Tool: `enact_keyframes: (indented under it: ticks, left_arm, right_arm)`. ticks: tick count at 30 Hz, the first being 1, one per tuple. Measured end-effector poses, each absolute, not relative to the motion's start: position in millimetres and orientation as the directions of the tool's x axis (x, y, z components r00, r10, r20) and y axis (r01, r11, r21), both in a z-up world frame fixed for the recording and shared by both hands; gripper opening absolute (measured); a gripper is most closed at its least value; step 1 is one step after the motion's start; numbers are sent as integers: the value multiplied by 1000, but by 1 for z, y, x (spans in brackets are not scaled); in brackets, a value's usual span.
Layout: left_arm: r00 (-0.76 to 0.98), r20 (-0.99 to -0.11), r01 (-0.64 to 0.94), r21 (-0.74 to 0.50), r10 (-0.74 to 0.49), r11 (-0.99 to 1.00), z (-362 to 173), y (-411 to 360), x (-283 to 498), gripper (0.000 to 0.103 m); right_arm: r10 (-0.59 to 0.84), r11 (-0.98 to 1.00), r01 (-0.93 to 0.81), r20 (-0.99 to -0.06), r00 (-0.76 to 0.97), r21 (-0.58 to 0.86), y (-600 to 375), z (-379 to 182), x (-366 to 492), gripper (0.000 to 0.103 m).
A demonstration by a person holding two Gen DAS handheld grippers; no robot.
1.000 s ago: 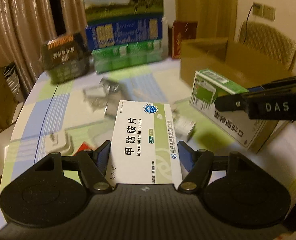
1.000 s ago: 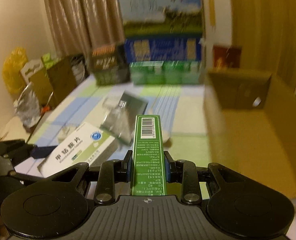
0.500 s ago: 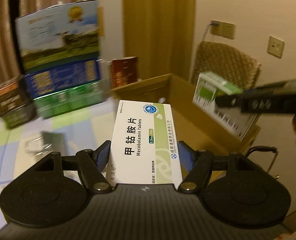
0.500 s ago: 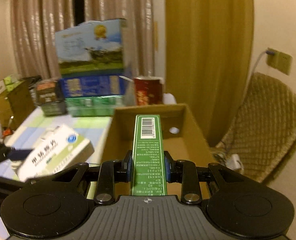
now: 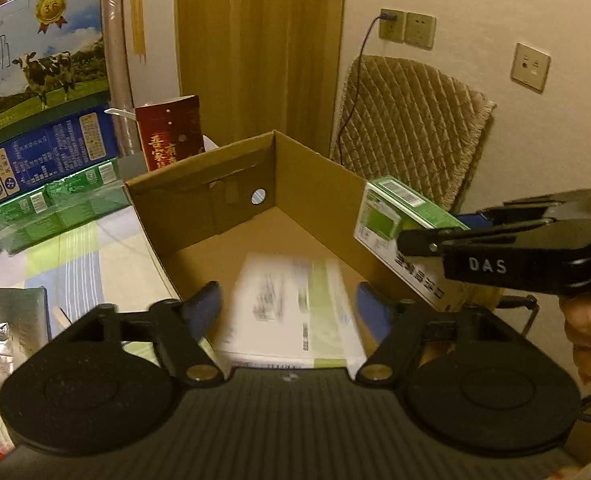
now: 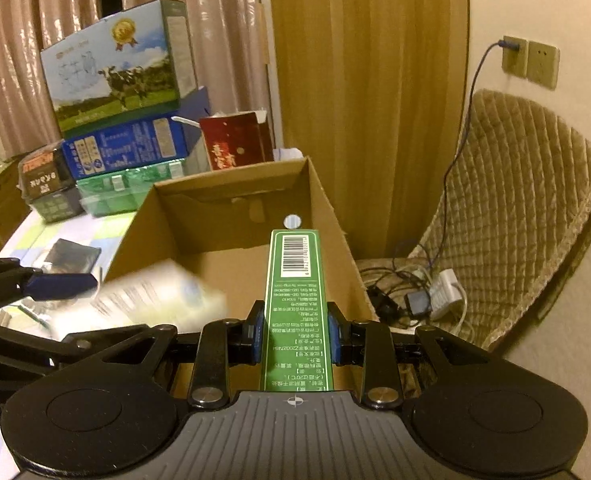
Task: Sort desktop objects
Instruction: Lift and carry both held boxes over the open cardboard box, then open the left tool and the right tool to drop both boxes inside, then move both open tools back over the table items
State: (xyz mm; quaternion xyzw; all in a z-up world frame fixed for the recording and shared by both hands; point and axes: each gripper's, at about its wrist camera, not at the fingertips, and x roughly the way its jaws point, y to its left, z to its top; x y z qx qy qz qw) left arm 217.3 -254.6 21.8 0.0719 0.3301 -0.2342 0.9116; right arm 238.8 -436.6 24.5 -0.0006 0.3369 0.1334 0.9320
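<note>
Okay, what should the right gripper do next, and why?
Probably open the right gripper and drop the green box. It is clamped over the open cardboard box, and the left gripper, jaws apart, has let its white box fall in.

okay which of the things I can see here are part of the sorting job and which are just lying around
In the job:
- white pill box, blurred, between the open left gripper fingers over the carton
- green box, clamped in the right gripper
- open cardboard carton

Lying about:
- milk cartons
- red box
- quilted chair
- wall sockets
- foil pouch
</note>
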Motion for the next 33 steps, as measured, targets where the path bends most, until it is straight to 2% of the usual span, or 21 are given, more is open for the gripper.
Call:
enact_keyframes:
  ticks: [9,13,21,25,33]
  left_arm:
    - [723,-597,425,-14,-348,905,33,-221,208,78]
    - [751,-578,390,-1,-319,921,43,-199,195,78]
    - [787,-574,304,44,-225,952,57,-144,164,80]
    - [805,-569,244,59,-168,968,60,-112,143,81]
    - [821,-569,97,74,-38,993,61,-37,105,84]
  right_arm:
    - [304,951,-271,-615,728,150,-431,17,248,28]
    - [322,947,-265,-588,742,183,-429,28,243,41]
    - [368,930,-310,-537,759,198,-412,66,217,47]
    - [397,917,-349,-511,763,192,-394,84,200,57]
    - [491,868,-461,-463,738,184,-339,110,167,66]
